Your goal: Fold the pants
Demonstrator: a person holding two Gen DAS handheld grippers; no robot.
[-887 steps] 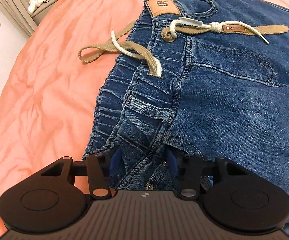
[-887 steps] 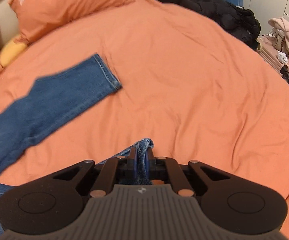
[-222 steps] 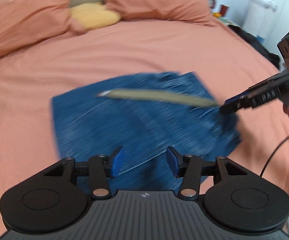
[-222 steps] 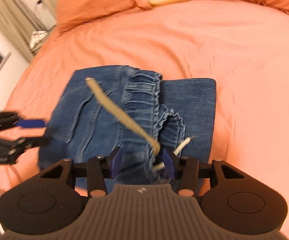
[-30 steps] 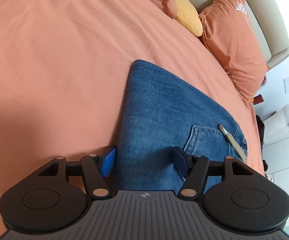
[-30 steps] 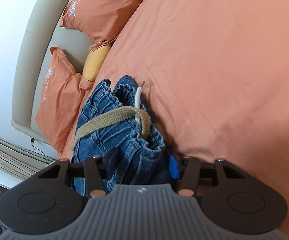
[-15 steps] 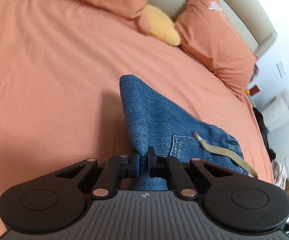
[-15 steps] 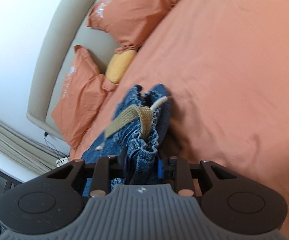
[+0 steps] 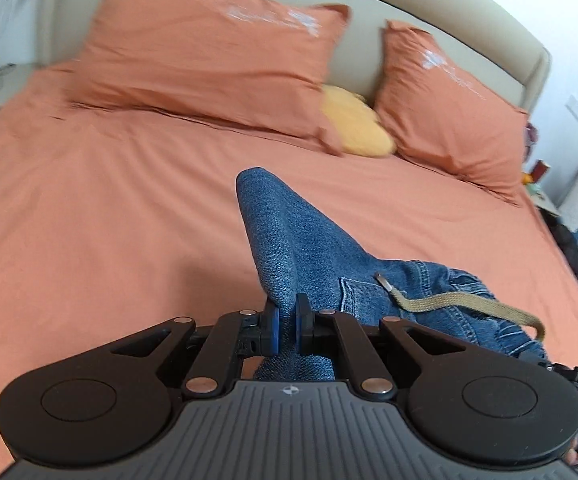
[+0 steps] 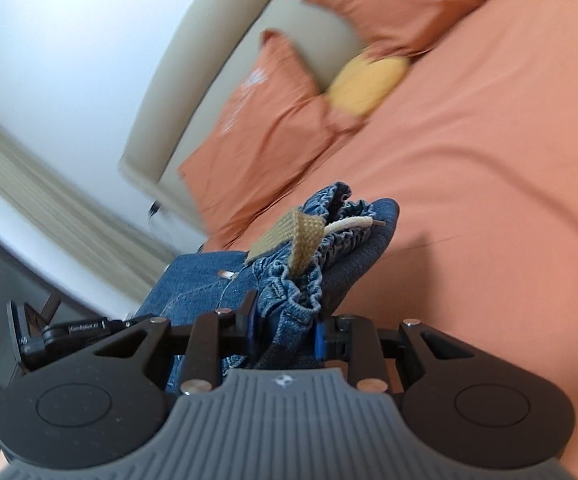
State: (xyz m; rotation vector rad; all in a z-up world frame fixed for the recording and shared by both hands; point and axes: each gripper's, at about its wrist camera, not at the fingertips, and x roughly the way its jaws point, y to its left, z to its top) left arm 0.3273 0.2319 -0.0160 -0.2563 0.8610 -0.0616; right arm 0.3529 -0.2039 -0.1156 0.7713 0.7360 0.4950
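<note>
The left gripper [image 9: 287,330] is clenched on a smooth denim fold of the pants [image 9: 289,240], and the right gripper [image 10: 285,330] pinches their gathered waistband with its woven tan drawstring [image 10: 305,240], above the orange bed sheet [image 9: 109,220]. Beyond lie 2 orange pillows [image 9: 209,52].

Bed [image 9: 109,216] under an orange sheet. At 12 o'clock, two orange pillows [image 9: 209,48] against a beige headboard [image 9: 469,36], a yellow cushion [image 9: 353,128] wedged between. At 9 o'clock, pale curtains [image 10: 49,208], blurred.
</note>
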